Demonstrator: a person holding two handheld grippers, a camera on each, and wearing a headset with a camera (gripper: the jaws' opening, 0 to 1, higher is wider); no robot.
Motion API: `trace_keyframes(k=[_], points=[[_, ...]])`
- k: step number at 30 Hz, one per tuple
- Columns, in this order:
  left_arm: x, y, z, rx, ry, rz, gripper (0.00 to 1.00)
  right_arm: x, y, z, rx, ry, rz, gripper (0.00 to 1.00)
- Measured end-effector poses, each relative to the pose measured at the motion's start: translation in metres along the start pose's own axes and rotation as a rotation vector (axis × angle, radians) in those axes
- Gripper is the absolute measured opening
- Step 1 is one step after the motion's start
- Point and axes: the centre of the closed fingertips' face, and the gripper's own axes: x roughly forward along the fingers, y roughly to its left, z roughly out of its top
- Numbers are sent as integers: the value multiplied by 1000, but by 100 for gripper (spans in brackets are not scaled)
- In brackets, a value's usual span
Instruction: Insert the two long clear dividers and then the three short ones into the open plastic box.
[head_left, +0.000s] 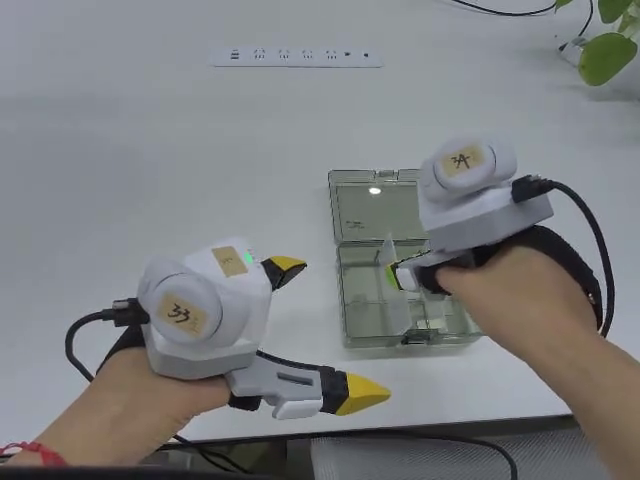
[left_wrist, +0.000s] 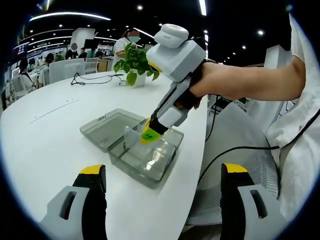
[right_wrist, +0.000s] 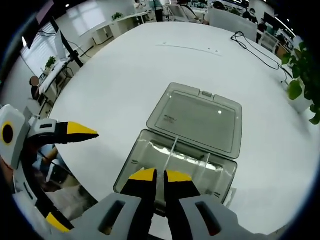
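Near the white table's (head_left: 150, 150) front edge, the right gripper (right_wrist: 155, 175), jaws almost together, perhaps pinches a thin clear divider (head_left: 388, 252) inside the smoky open plastic box (right_wrist: 195, 115); the left gripper (left_wrist: 163, 169) gapes wide.

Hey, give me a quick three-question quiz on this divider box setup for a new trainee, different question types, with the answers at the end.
1. True or false: the lid of the plastic box is closed.
2. Multiple choice: which gripper reaches into the box? A) left gripper B) right gripper C) both.
3. Fill in: the left gripper's jaws stand ___.
Key: 1 false, the lid lies open flat on the table. 2 B, with its jaws nearly closed at an upright clear divider. 3 open.
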Motion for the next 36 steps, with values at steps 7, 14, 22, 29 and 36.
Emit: trace_keyframes(k=[7,14,22,29,36], points=[[1,0,0,-4,-1,-1,97,0,1,0,40,0,22,6],[1,1,0,-8,-2,-1,97,-1,1,1,77,-4,41,6],[2,1,0,-11,-3,-3,97,-2,3,1,121,-10,67,6],[3,1,1,-13,-4,-5,97,-1,3,0,156,-18,83,7],[4,1,2,-10,-3,-8,97,2,0,3,169,-19,93,7]])
